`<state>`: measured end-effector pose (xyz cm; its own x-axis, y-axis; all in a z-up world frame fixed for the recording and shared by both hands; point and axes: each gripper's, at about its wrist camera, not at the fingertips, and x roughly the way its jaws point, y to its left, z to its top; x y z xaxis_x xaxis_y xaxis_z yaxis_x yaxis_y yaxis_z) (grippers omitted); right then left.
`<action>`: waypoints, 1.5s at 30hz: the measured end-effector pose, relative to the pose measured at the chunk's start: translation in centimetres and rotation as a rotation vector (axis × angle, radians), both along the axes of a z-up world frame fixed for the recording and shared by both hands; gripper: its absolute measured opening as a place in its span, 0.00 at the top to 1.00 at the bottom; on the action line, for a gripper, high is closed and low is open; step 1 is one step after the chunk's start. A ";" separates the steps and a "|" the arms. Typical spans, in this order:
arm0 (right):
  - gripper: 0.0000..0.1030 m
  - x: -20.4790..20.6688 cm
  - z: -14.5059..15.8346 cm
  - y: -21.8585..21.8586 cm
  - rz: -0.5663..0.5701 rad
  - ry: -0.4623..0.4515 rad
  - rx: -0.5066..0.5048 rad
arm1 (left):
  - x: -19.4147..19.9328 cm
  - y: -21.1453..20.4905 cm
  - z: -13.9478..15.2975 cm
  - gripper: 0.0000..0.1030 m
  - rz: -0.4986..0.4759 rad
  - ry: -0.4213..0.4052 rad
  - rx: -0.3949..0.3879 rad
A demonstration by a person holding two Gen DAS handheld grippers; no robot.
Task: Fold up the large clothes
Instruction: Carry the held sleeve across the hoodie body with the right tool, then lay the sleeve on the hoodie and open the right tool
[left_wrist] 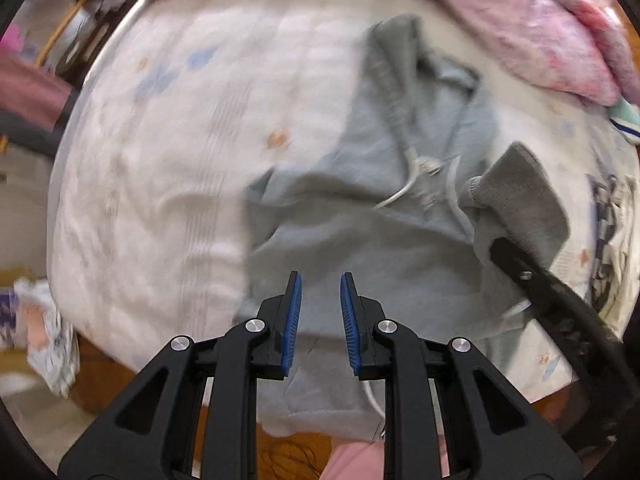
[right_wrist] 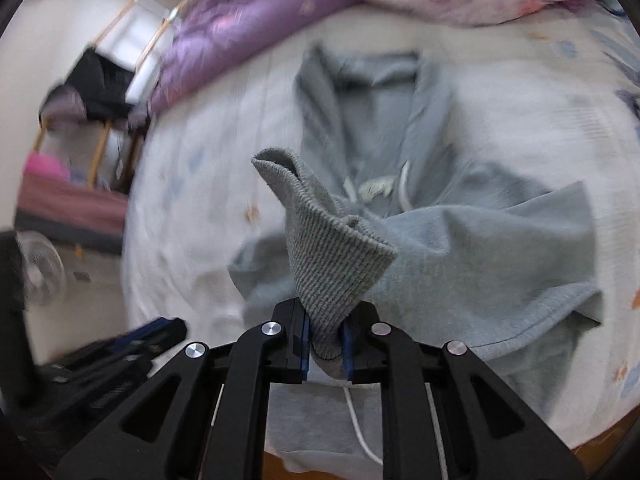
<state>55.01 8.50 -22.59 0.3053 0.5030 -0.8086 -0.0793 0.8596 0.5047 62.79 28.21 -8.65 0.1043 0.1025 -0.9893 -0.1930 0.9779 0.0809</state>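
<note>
My right gripper (right_wrist: 325, 344) was clamped on the hoodie's ribbed cuff (right_wrist: 336, 256); my left gripper (left_wrist: 320, 320) hung open above the grey-blue hoodie (left_wrist: 360, 248), crumpled, looked like, on the bed (left_wrist: 160, 160).

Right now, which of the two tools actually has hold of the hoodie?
The right tool: its blue pads are shut on the ribbed grey cuff. The left tool is open over the light blue hoodie, gripping nothing.
</note>
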 end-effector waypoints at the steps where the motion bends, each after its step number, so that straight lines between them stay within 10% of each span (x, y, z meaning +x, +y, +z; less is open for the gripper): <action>1: 0.83 0.0 -1.5 1.1 0.030 0.031 0.022 | -0.4 0.7 -0.6 0.79 0.018 0.016 -0.004; 6: 0.10 -0.4 -6.1 2.4 0.060 0.239 0.215 | -2.4 3.9 -3.8 0.67 0.108 0.097 -0.010; 11: 0.09 -1.3 -6.5 -4.9 -0.106 0.311 0.247 | -2.6 3.9 -6.5 0.31 0.116 0.097 -0.068; 15: 0.09 -2.5 -7.9 -14.2 -0.324 0.338 0.228 | -1.3 2.8 -11.0 0.23 0.136 0.136 -0.167; 18: 0.11 -4.0 -10.6 -21.3 -0.524 0.394 0.327 | 0.0 2.1 -15.0 0.24 0.183 0.227 -0.064; 19: 0.13 -4.2 -11.3 -23.2 -0.594 0.402 0.345 | 0.4 1.9 -16.1 0.29 0.191 0.244 -0.056; 22: 0.31 -3.4 -13.5 -26.4 -0.685 0.423 0.431 | 1.1 1.9 -18.5 0.90 0.276 0.247 -0.204; 24: 0.39 -2.9 -15.8 -27.3 -0.735 0.490 0.523 | 1.3 1.9 -19.1 0.95 0.308 0.252 -0.190; 26: 0.93 -2.7 -17.3 -27.9 -0.795 0.549 0.575 | 1.4 1.5 -18.4 0.96 0.276 0.244 -0.159; 35: 0.91 -7.3 -18.4 -27.3 -0.738 0.734 0.364 | -1.7 2.6 -15.2 0.96 0.264 0.226 -0.011; 37: 0.70 -8.1 -19.6 -27.2 -0.754 0.779 0.405 | -2.1 2.3 -16.1 0.93 0.226 0.277 0.088; 39: 0.53 -8.5 -19.3 -28.0 -0.809 0.810 0.472 | -1.9 2.1 -15.8 0.67 0.180 0.273 0.132; 40: 0.52 -8.4 -18.5 -28.5 -0.823 0.798 0.453 | -1.8 2.1 -15.3 0.49 0.176 0.249 0.124; 45: 0.45 -3.6 -9.4 -30.6 -0.652 0.386 0.112 | 1.4 1.0 -11.7 0.48 0.106 0.152 0.171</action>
<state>51.44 -22.14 -31.94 0.2748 0.4027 -0.8731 0.6262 0.6142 0.4803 64.16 29.21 -20.32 -0.0646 0.2721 -0.9601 -0.2668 0.9224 0.2793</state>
